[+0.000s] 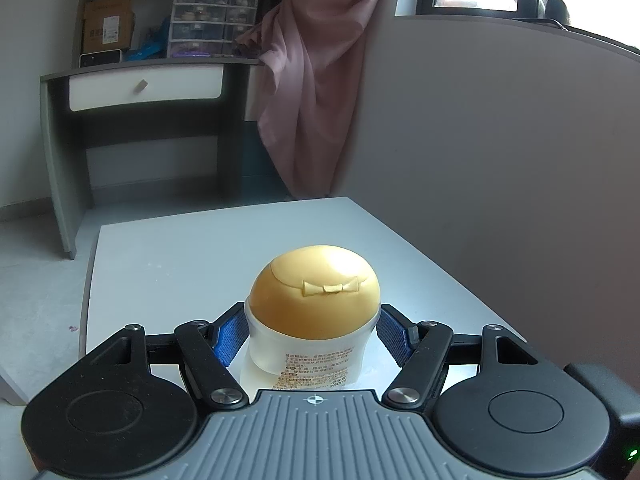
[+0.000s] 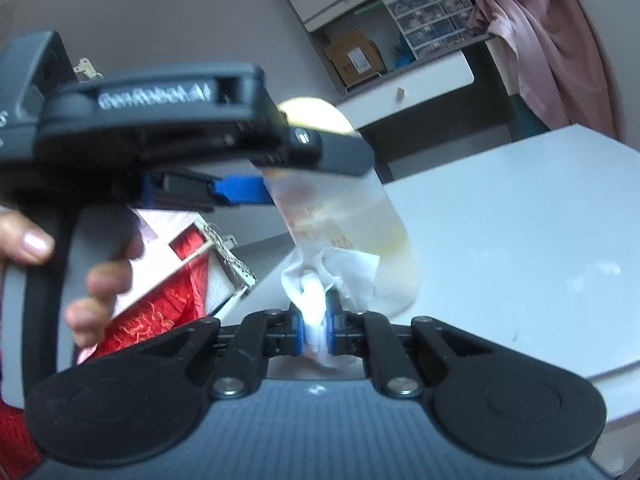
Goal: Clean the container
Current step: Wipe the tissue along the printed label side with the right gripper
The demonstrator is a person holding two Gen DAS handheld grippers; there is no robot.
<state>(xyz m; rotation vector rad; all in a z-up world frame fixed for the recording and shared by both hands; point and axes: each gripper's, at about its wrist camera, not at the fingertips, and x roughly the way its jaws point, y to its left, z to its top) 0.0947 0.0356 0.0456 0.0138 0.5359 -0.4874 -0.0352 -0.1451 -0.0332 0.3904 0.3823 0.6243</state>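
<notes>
With the bottle [image 1: 314, 316] clamped above the table [image 1: 180, 264] by the left gripper [image 1: 312, 334], the tissue [image 2: 330, 276] pinched in the closed right gripper [image 2: 316, 326] is best rubbed firmly along its lower side.

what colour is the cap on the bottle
Yellow-orange cap with a small bow detail, clearest in the left wrist view.

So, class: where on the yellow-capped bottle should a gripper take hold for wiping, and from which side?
Grip the bottle on its translucent body just below the domed yellow cap, coming level from the sides as the left gripper does. The dome would likely slip; the lower body stays free for the tissue.
</notes>
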